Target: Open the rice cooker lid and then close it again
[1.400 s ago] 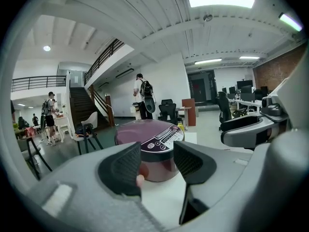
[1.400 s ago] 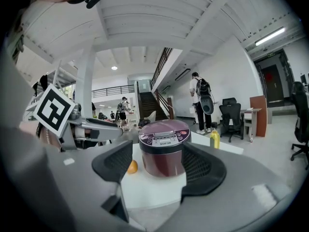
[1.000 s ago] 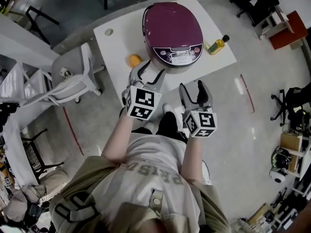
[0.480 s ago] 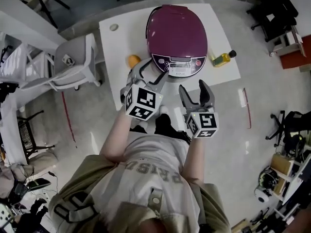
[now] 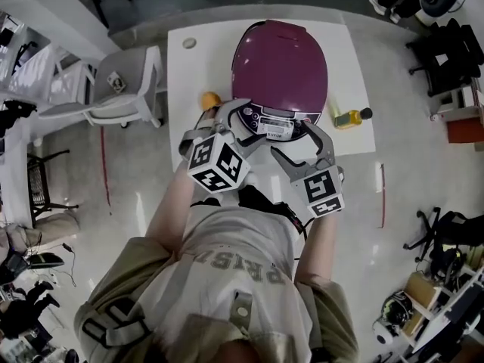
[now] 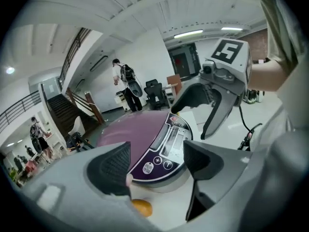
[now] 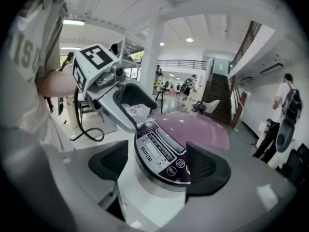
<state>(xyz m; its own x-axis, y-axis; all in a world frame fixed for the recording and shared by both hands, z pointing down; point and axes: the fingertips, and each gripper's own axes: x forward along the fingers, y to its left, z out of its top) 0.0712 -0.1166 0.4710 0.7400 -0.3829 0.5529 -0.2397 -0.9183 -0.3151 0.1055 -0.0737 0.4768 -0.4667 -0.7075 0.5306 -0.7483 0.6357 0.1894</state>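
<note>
Rice cooker fills table centre, orange at left, bottle right, left edge bare

Bright, even indoor light falls from white ceiling strip lamps high above the left claw and round ceiling spots above the right claw, leaving only soft shadows. A pale sheen washes the glossy plum domed rice cooker lid just ahead of the right claw. Both gripper views bulge fisheye-wise into black corners, and the grey jaws nearest each lens are blurred.
</note>
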